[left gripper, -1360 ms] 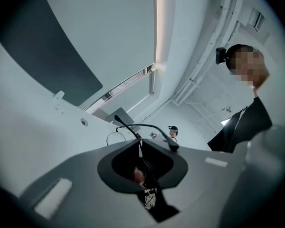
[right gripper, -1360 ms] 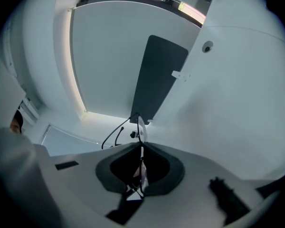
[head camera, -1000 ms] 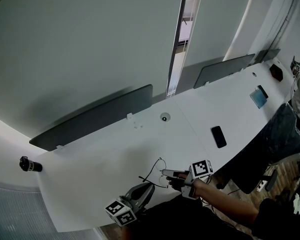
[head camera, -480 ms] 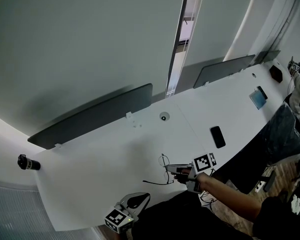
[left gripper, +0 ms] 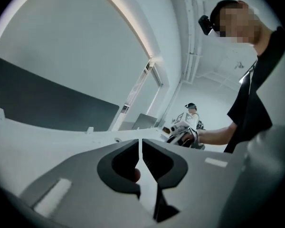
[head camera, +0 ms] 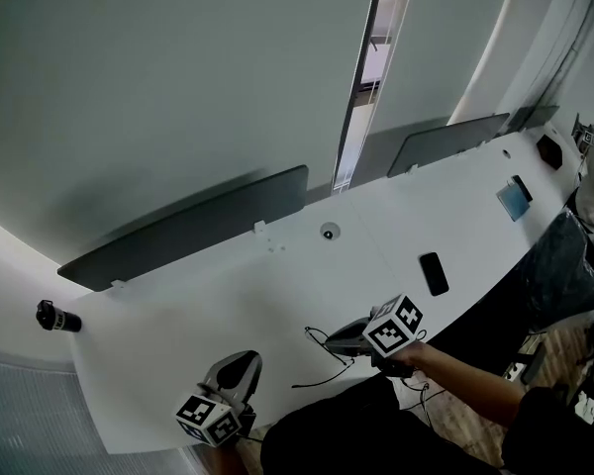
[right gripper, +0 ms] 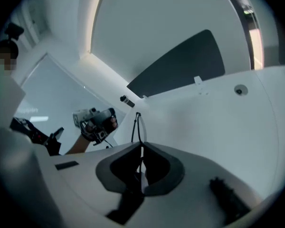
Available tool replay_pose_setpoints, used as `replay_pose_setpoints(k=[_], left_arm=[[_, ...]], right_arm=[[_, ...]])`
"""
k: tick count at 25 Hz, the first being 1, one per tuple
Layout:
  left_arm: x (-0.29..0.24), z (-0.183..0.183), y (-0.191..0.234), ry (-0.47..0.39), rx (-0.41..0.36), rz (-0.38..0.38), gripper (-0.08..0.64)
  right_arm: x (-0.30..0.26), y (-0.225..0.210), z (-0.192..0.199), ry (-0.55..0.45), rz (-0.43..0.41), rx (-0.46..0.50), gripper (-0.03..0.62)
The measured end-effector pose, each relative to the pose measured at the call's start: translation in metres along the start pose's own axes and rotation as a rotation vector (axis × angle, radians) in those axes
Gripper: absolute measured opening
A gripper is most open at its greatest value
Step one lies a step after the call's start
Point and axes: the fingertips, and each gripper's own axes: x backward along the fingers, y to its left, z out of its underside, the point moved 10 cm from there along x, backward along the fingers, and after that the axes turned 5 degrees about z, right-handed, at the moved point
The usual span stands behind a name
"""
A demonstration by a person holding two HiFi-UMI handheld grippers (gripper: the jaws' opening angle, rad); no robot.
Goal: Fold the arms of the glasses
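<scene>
The thin black wire-frame glasses point(head camera: 320, 353) hang just over the white table point(head camera: 228, 315) near its front edge. One arm trails toward the left. My right gripper point(head camera: 341, 337) is shut on the frame. In the right gripper view the frame point(right gripper: 137, 126) rises straight out of the jaws point(right gripper: 142, 148). My left gripper point(head camera: 235, 369) hovers well to the left of the glasses, apart from them. Its jaws point(left gripper: 141, 144) have just been opening a little. Only a narrow slit shows between them, with nothing in it. Each gripper view also shows the opposite gripper, the right point(left gripper: 180, 132) and the left point(right gripper: 92, 122).
A black phone point(head camera: 435, 272) and a blue pad point(head camera: 513, 200) lie on the table to the right. A round grommet point(head camera: 328, 232) sits mid-table. Dark divider panels point(head camera: 198, 228) line the far edge. A black cylinder point(head camera: 57, 318) is at far left, a dark chair point(head camera: 564, 265) at right.
The left gripper has drawn away to the left, off the glasses. The right gripper has rolled and shifted slightly left, and the glasses turned with it.
</scene>
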Motion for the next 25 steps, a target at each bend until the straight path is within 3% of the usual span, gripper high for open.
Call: replay_pose_setpoints(k=[4, 8, 12, 14, 22, 24, 25], left_arm=[[-0.043, -0.001, -0.011, 0.102, 0.026, 0.178, 0.095], [-0.068, 0.009, -0.020, 0.202, 0.039, 0.263, 0.127], [-0.071, 0.014, -0.017, 0.134, 0.211, 0.328, 0.124], [-0.069, 0.015, -0.016, 0.101, 0.259, 0.344, 0.124], [-0.069, 0.022, -0.017, 0.051, 0.305, 0.353, 0.123], [-0.069, 0.023, -0.015, 0.034, 0.316, 0.350, 0.088], [-0.068, 0.024, -0.014, 0.027, 0.319, 0.347, 0.035]], right_arm=[[-0.006, 0.021, -0.015, 0.016, 0.089, 0.193, 0.021], [-0.005, 0.038, -0.030, -0.046, 0.167, 0.308, 0.021], [-0.006, 0.047, -0.032, -0.103, 0.181, 0.351, 0.021], [-0.009, 0.051, -0.030, -0.121, 0.167, 0.350, 0.021], [-0.019, 0.063, -0.025, -0.130, 0.168, 0.405, 0.021], [-0.019, 0.062, -0.026, -0.133, 0.167, 0.400, 0.021], [-0.019, 0.061, -0.026, -0.133, 0.160, 0.394, 0.021]])
